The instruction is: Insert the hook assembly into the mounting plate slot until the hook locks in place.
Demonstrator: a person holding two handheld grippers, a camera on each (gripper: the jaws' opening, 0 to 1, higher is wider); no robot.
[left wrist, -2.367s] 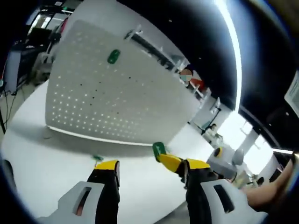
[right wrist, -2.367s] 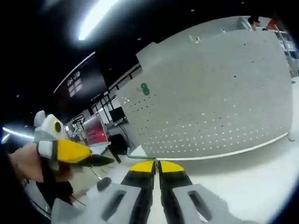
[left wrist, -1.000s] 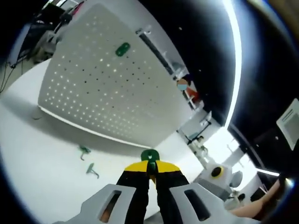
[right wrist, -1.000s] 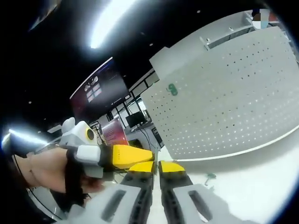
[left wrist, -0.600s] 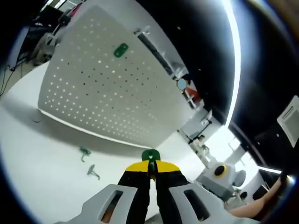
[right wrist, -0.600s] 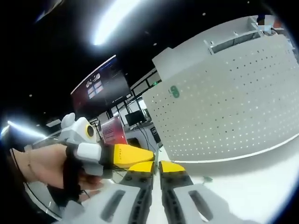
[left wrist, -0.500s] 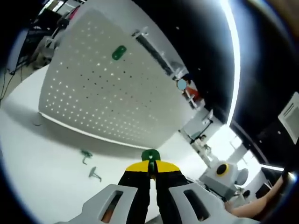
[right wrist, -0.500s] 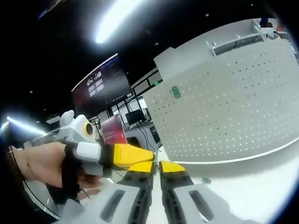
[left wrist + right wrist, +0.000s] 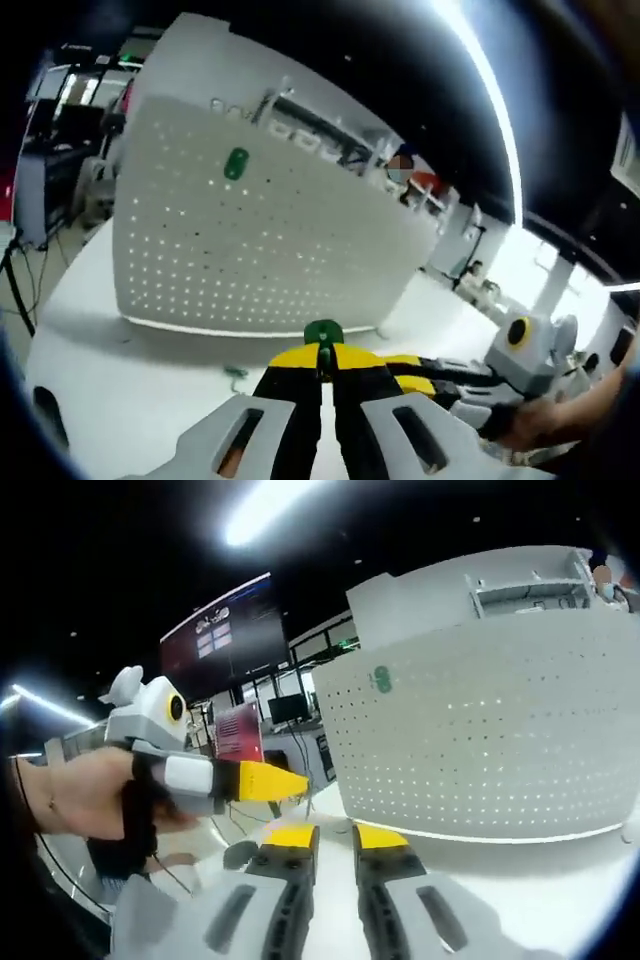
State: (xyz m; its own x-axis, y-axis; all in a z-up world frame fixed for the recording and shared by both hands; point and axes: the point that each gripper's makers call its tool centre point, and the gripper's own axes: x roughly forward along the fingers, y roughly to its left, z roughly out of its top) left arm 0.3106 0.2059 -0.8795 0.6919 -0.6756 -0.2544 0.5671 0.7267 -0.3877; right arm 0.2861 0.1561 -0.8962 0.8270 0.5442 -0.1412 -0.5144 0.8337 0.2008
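While the left gripper [image 9: 322, 362] pinches the small, light, stiff green hook [image 9: 323, 334] by its stem, the right gripper [image 9: 334, 842] stands slightly parted and empty near the pegboard [image 9: 270, 250].

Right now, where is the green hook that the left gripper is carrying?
In the left gripper view, the green hook sits pinched between the yellow tips of the left gripper, low in the centre, in front of the white pegboard.

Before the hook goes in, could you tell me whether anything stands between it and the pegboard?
Nothing visible does. The left gripper holds the green hook, and only bare white table lies between it and the pegboard. A small hook lies on the table, lower and to the side.
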